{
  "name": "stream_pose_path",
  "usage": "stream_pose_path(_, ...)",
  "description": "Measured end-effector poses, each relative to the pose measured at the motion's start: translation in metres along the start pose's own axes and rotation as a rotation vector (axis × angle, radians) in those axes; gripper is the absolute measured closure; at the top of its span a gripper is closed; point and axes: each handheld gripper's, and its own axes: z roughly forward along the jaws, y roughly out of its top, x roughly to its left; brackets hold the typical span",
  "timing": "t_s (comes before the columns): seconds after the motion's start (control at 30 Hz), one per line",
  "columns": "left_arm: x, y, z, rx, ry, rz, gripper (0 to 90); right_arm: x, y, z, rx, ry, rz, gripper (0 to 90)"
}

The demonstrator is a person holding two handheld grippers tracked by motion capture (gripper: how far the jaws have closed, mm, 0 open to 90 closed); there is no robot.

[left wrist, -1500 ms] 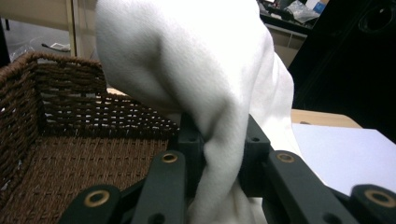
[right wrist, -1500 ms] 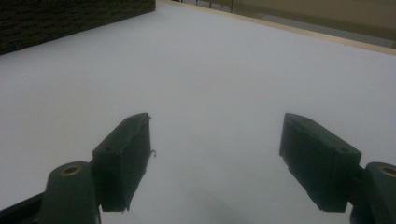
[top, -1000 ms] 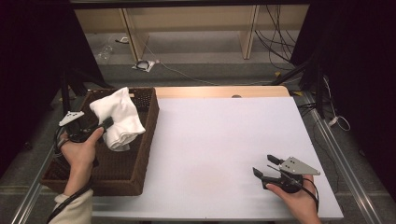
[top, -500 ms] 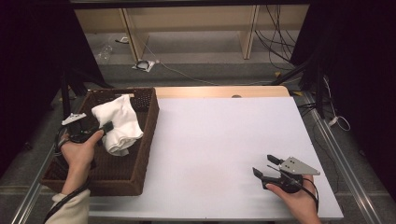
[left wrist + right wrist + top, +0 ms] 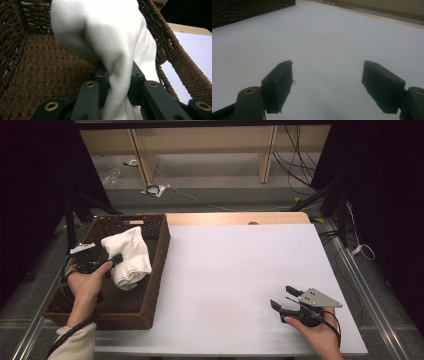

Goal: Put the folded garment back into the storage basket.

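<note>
Basket walls: the woven basket (image 5: pixel 150 270) stands on the worktop's left edge; its brown sides rise around the left tongs (image 5: pixel 116 259) and block sideways passage.
Basket inside: a white cloth (image 5: pixel 131 256), pinched between the left jaws, hangs over the far and middle part; the near floor of the basket lies bare.
Way out: open upward over the rim.
Worktop: the white worktop (image 5: pixel 235 270) between basket and right tongs (image 5: pixel 286 298) is bare.
Right tongs: jaws spread wide, flat white surface ahead, the basket wall far off.
</note>
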Motion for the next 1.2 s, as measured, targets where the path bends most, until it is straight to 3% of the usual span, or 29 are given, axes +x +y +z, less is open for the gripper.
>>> stream_pose_path(0.47, 0.013, -0.005, 0.007, 0.099, 0.044, 0.022, 73.7, 0.0, 0.0, 0.0, 0.002, 0.001, -0.001, 25.7)
stream_pose_path(0.7, 0.021, -0.007, 0.009, 0.164, 0.099, 0.044, 72.3, 0.0, 0.0, 0.0, 0.002, 0.001, -0.001, 25.7)
stream_pose_path(0.83, 0.025, -0.008, 0.011, 0.193, 0.164, 0.064, 65.8, 0.0, 0.0, 0.0, 0.001, 0.001, -0.002, 25.6)
stream_pose_path(0.87, 0.026, -0.007, 0.011, 0.186, 0.202, 0.053, 54.7, 0.0, 0.0, 0.0, 0.006, -0.003, -0.004, 25.6)
stream_pose_path(0.9, 0.026, -0.007, 0.011, 0.182, 0.234, 0.051, 54.7, 0.0, 0.0, 0.0, 0.006, -0.003, -0.004, 25.6)
stream_pose_path(0.93, 0.027, -0.006, 0.01, 0.163, 0.302, 0.047, 44.8, 0.0, 0.0, 0.0, 0.0, 0.001, -0.002, 25.6)
stream_pose_path(0.97, 0.027, -0.006, 0.01, 0.163, 0.302, 0.047, 42.5, 0.0, 0.0, 0.0, 0.0, 0.001, -0.002, 25.6)
stream_pose_path(1.07, 0.026, -0.001, 0.002, 0.093, 0.381, 0.052, 39.6, 0.0, 0.0, 0.0, 0.0, 0.0, -0.001, 25.6)
stream_pose_path(1.1, 0.026, -0.001, 0.002, 0.093, 0.381, 0.052, 39.6, 0.0, 0.0, 0.0, 0.0, 0.0, 0.0, 25.6)
stream_pose_path(1.13, 0.023, 0.002, -0.002, 0.046, 0.392, 0.054, 40.0, 0.0, 0.0, 0.0, 0.0, 0.0, -0.001, 25.6)
stream_pose_path(1.2, 0.021, 0.004, -0.004, 0.022, 0.376, 0.054, 41.1, 0.0, 0.0, 0.0, 0.0, 0.0, -0.001, 25.6)
